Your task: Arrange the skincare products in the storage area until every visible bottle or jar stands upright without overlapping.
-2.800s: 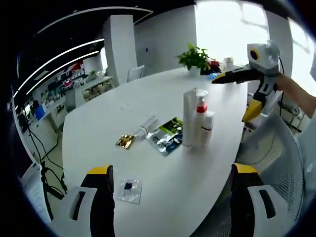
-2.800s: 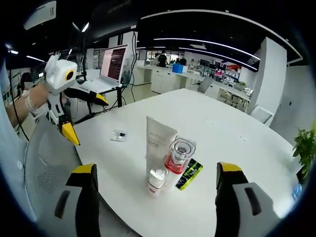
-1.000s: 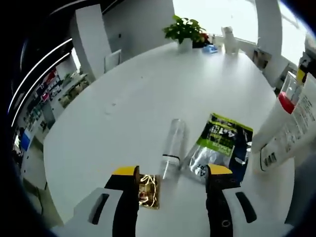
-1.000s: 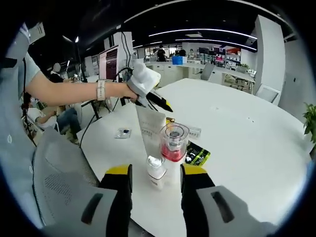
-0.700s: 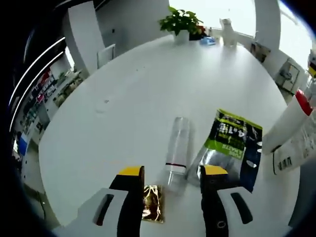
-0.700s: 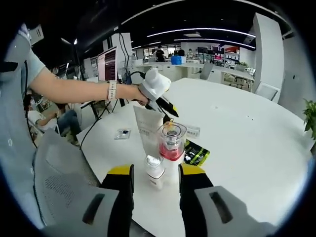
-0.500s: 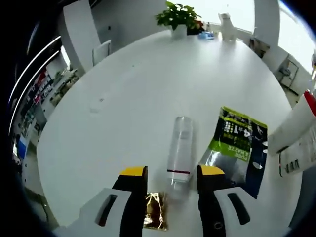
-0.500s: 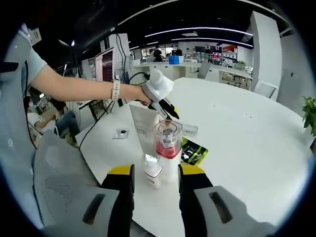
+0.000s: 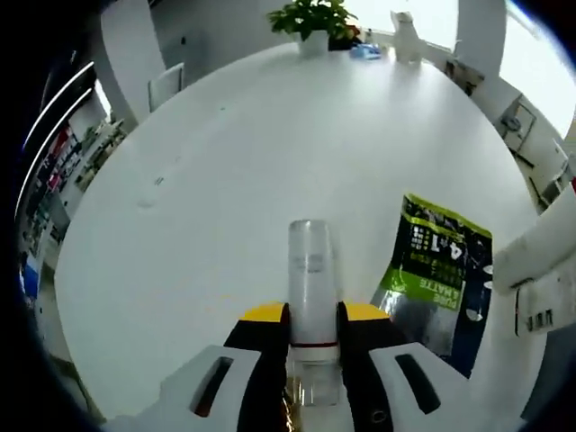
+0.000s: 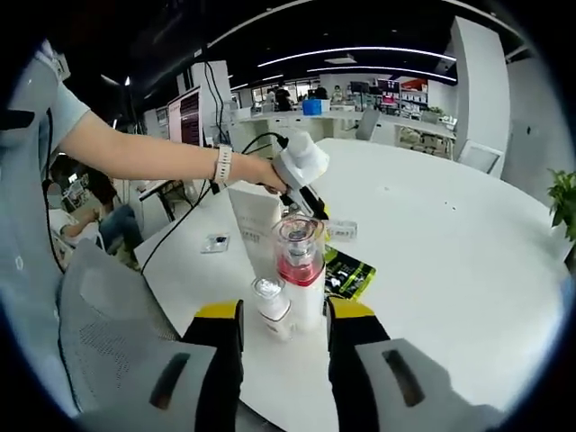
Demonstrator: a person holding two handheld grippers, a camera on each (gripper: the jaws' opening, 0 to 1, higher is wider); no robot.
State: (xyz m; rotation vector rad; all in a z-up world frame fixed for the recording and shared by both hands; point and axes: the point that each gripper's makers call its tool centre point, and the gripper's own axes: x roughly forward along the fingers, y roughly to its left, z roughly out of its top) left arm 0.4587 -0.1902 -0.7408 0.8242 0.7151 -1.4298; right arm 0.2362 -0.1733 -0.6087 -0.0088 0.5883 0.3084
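A clear bottle [image 9: 311,286] lies on its side on the white table [image 9: 225,171], and my left gripper [image 9: 313,317] is shut on its lower part. In the right gripper view the left gripper [image 10: 317,209] reaches down to that clear bottle [image 10: 343,230] behind the standing products. A white tube [image 10: 255,221], a red bottle with a clear cap [image 10: 299,263] and a small white bottle [image 10: 271,308] stand upright close together. My right gripper [image 10: 285,311] hovers just in front of the small white bottle, its jaws narrowed but apart, holding nothing.
A green sachet [image 9: 432,270] lies flat right of the clear bottle, with the white tube [image 9: 538,261] beyond it. A small sachet [image 10: 216,243] lies near the table edge. A potted plant [image 9: 310,18] stands at the far end. A grey mesh chair [image 10: 99,306] is at the left.
My left gripper moved forward and shut its jaws on the lying clear bottle. The right gripper kept its narrowed gap and drifted slightly nearer the standing bottles.
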